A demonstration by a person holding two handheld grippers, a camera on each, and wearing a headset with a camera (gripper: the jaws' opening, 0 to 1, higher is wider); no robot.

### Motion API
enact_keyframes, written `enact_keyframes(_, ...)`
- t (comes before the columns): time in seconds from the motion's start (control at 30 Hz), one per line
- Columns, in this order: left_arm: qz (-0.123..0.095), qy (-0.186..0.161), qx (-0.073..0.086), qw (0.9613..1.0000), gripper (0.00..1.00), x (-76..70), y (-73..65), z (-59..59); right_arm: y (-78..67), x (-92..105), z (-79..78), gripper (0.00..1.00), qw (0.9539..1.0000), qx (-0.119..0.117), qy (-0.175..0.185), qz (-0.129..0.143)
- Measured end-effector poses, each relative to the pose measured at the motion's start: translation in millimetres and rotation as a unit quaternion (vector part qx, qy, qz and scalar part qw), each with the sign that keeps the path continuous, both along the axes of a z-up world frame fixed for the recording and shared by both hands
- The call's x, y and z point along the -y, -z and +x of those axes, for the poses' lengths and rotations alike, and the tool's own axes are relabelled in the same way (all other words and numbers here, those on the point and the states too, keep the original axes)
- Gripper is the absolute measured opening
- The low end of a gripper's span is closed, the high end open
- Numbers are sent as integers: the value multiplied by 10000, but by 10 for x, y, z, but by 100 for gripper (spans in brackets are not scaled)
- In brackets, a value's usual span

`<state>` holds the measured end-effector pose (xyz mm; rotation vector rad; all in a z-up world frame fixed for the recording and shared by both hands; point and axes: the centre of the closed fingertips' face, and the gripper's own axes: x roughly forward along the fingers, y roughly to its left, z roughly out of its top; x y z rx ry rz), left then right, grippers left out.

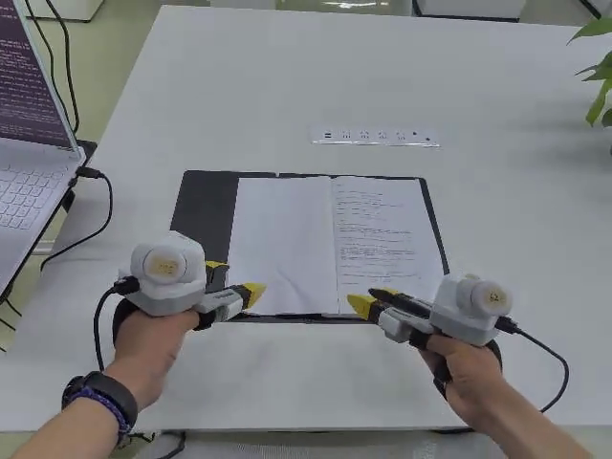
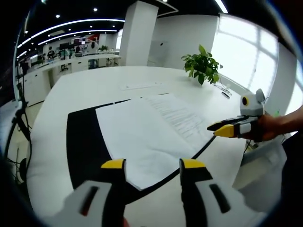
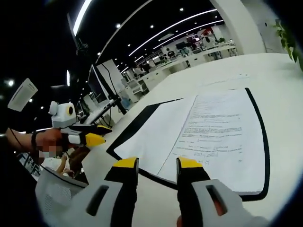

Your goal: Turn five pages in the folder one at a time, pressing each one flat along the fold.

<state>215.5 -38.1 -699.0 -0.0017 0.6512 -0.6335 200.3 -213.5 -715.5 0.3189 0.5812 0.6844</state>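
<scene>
The black folder (image 1: 203, 215) lies open on the white table. Its left page (image 1: 282, 244) is blank and its right page (image 1: 382, 234) is printed. Both pages lie flat. My left gripper (image 1: 236, 279) hovers at the folder's near left edge, open, with nothing between its jaws. My right gripper (image 1: 368, 299) hovers at the near edge below the printed page, also open and empty. In the left gripper view the jaws (image 2: 153, 165) frame the blank page (image 2: 137, 137), and the right gripper (image 2: 225, 128) comes in from the right. In the right gripper view the jaws (image 3: 157, 164) point at the printed page (image 3: 222, 127).
A laptop (image 1: 24, 143) stands at the table's left edge, with a cable (image 1: 96, 220) trailing from it. A socket panel (image 1: 375, 136) is set into the table beyond the folder. A potted plant (image 1: 598, 76) stands at the far right.
</scene>
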Motion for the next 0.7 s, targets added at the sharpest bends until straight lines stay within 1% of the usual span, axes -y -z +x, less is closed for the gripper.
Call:
enact_keyframes(0.03, 43, 36, 56, 10000, 47, 9, -37, -15, -28, 33, 2, 32, 10000, 26, 32, 10)
enact_keyframes(0.07, 44, 58, 79, 9999, 47, 14, -67, -27, -55, 72, 9, 33, 10000, 61, 64, 10)
enact_keyframes(0.2, 118, 133, 217, 9996, 51, 13, -222, -65, -175, 249, 16, 39, 9996, 236, 147, -81)
enact_keyframes(0.23, 123, 143, 234, 9995, 52, -3, -218, -31, -197, 295, 7, 40, 9995, 260, 149, -125)
enact_keyframes(0.3, 156, 171, 303, 9993, 55, -25, -303, -42, -226, 381, -15, 43, 9994, 252, 165, -186)
enact_keyframes(0.37, 194, 181, 288, 9992, 58, -51, -353, -57, -256, 445, -40, 47, 9992, 270, 181, -240)
enact_keyframes(0.4, 212, 191, 287, 9992, 60, -66, -376, -69, -268, 479, -49, 49, 9991, 281, 190, -260)
enact_keyframes(0.47, 268, 210, 354, 9988, 60, -112, -452, -92, -305, 573, -69, 51, 9988, 323, 246, -289)
enact_keyframes(0.53, 327, 234, 431, 9983, 61, -164, -521, -113, -371, 672, -76, 53, 9981, 420, 384, -248)
enact_keyframes(0.6, 387, 240, 472, 9978, 63, -224, -569, -134, -430, 747, -112, 56, 9976, 468, 449, -260)
enact_keyframes(0.7, 407, 213, 509, 9976, 66, -311, -627, -162, -495, 837, -152, 60, 9968, 543, 499, -304)
